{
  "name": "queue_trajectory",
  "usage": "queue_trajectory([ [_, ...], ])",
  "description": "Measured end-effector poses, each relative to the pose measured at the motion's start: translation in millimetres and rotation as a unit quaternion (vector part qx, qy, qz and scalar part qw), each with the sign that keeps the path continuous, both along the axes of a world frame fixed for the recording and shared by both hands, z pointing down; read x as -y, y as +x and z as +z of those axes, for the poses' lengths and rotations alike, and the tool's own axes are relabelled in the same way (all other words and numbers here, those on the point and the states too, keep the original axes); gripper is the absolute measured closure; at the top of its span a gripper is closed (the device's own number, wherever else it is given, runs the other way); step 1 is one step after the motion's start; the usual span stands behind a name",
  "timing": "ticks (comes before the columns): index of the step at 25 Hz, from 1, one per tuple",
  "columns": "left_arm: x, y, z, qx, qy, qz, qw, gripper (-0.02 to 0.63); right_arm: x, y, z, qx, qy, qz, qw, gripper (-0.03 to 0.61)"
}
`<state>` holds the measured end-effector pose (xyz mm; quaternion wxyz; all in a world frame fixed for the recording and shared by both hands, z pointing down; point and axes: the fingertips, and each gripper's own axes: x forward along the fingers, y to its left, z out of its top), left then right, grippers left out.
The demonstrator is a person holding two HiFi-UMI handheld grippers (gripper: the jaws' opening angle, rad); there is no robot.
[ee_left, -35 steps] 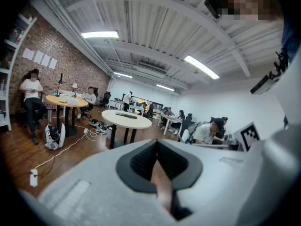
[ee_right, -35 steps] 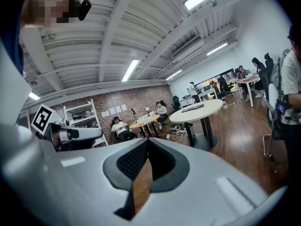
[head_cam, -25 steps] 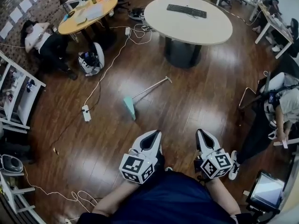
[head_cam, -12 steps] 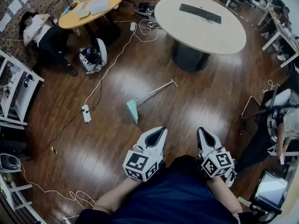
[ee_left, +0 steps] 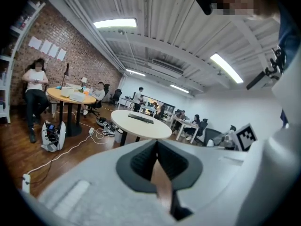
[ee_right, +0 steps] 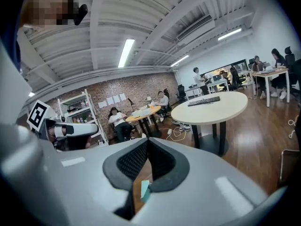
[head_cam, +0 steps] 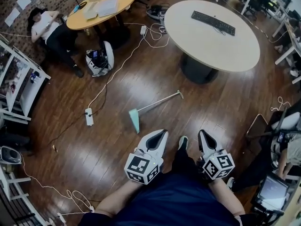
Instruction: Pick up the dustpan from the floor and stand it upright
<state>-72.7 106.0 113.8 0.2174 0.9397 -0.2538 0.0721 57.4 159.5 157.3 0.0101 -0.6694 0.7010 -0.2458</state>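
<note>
A teal dustpan [head_cam: 134, 119] lies on the dark wood floor, its long pale handle [head_cam: 160, 100] running up and right toward the round table. My left gripper [head_cam: 162, 133] is held just below the pan, a little to its right, shut and empty. My right gripper [head_cam: 201, 134] is further right, also shut and empty. Through the right gripper's jaws a sliver of the teal dustpan [ee_right: 145, 190] shows on the floor ahead. In the left gripper view the left gripper [ee_left: 156, 143] shows only floor past its jaws; the dustpan is hidden.
A large round cream table [head_cam: 211, 34] with a keyboard stands beyond the handle. A white power strip [head_cam: 89, 117] and cables lie to the left, with a backpack [head_cam: 100, 59] and an orange table [head_cam: 100, 8] beyond. A seated person [head_cam: 49, 32] is at far left, shelving [head_cam: 19, 84] along the left edge.
The view has advanced across the floor toward the dustpan, which now lies closer to both grippers. Both grippers stay shut.
</note>
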Motion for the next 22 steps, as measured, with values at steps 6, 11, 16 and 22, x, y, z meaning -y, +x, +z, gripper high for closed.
queue_trajectory([
  [6, 36, 65, -9, 0.005, 0.022, -0.031, 0.9993, 0.609, 52, 65, 1, -0.005, 0.009, -0.050, 0.999, 0.568],
  [11, 68, 86, -4, 0.011, 0.009, -0.089, 0.9959, 0.609, 94, 102, 14, 0.005, -0.016, -0.082, 0.997, 0.568],
  [16, 95, 80, 7, 0.030, 0.008, -0.120, 0.9923, 0.609, 126, 112, 24, 0.001, -0.033, -0.098, 0.995, 0.568],
  [22, 150, 63, 57, 0.056, 0.012, -0.133, 0.9894, 0.609, 181, 108, 70, -0.022, -0.060, -0.116, 0.991, 0.568],
])
